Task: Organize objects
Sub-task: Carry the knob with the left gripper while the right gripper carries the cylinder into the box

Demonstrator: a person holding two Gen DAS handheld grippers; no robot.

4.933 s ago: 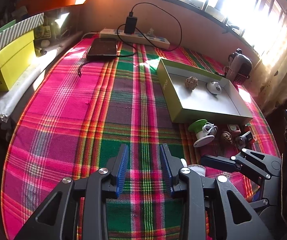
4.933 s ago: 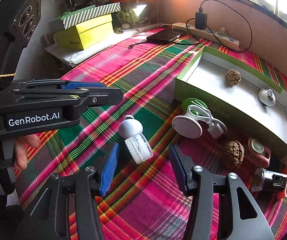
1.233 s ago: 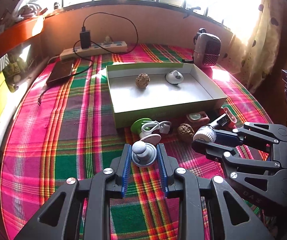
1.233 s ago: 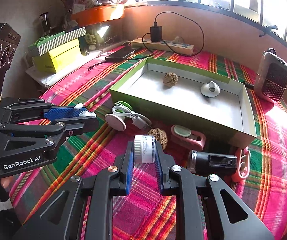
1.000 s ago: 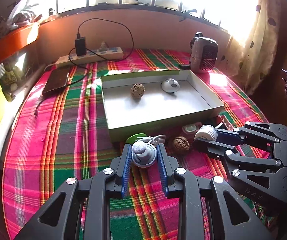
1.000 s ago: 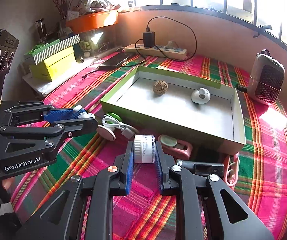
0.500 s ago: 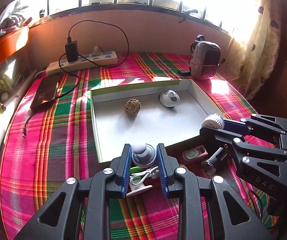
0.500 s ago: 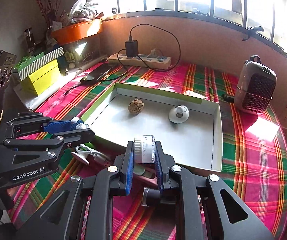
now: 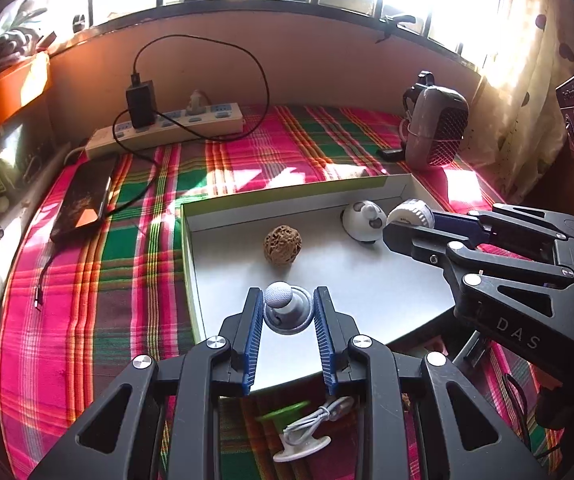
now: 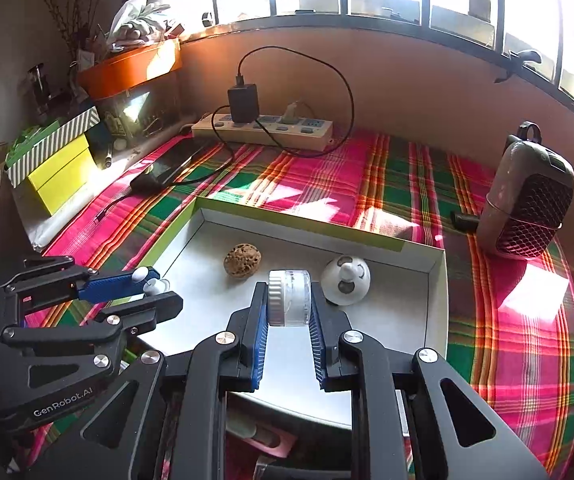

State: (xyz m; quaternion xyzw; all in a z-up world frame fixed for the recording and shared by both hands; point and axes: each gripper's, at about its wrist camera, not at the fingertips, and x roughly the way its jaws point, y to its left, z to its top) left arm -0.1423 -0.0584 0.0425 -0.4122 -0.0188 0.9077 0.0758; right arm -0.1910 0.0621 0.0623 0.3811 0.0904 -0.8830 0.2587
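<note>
My left gripper (image 9: 288, 305) is shut on a small grey mushroom-shaped gadget (image 9: 285, 309) and hangs over the near left part of the green-edged white box (image 9: 287, 195). My right gripper (image 10: 288, 300) is shut on a white ribbed round cap piece (image 10: 289, 298), held above the same box (image 10: 419, 356). Inside the box lie a brown walnut (image 9: 281, 245) and a white round gadget (image 9: 364, 221). In the right wrist view the walnut (image 10: 242, 260) and white gadget (image 10: 346, 280) lie just past the held piece. The left gripper (image 10: 143, 286) shows at the left there.
A plaid cloth (image 9: 99, 264) covers the table. A power strip with charger (image 9: 167, 126), a phone (image 9: 83, 202) and a grey speaker (image 9: 435, 132) stand at the back. A white cable stand with a green disc (image 9: 303, 424) and a pink item (image 10: 263, 436) lie before the box. Yellow boxes (image 10: 59, 176) sit left.
Both grippers have moved forward from the loose items on the cloth to above the box, each still shut on its piece. The box now fills the middle of both views.
</note>
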